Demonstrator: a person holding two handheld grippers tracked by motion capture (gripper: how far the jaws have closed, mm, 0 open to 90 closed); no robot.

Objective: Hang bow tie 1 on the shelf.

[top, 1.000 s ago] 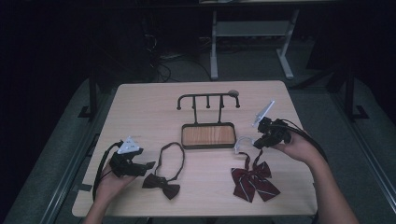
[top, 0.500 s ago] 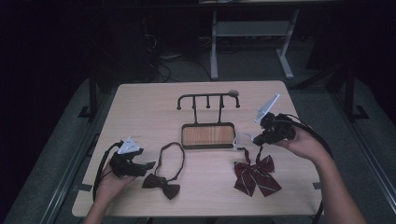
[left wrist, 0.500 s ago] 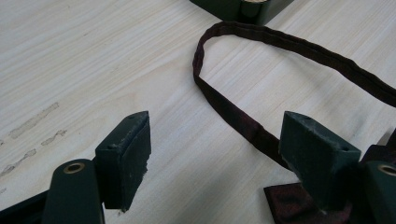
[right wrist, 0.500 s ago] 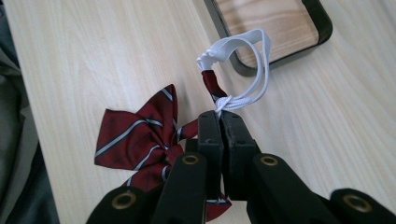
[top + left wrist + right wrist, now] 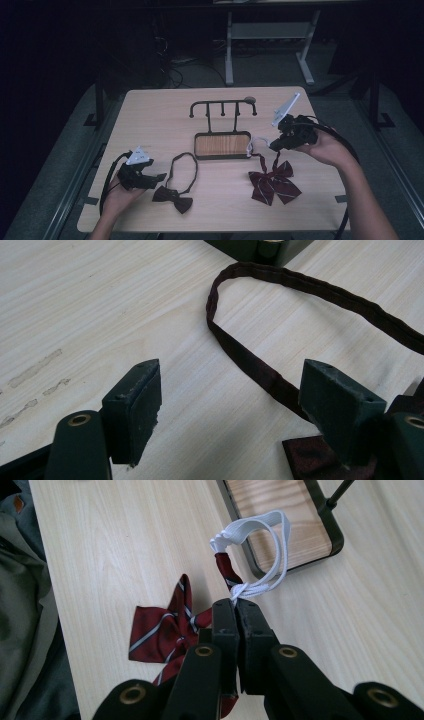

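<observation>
1. striped red bow tie is hanging from my right gripper, whose jaws are pressing together on its strap where the white elastic loop is knotted on.
2. from the high view i am seeing that right gripper sitting above the table, with the red bow lying on the wood just below and the strap running up to the jaws.
3. white loop is dangling beside the near right corner of the wooden-based hook stand, just touching or just off it; i cannot tell which.
4. my left gripper is standing wide open and gripping nothing, low over the table.
5. dark bow tie is lying just beside that left gripper, its strap looping across the wood between and beyond the open jaws.
</observation>
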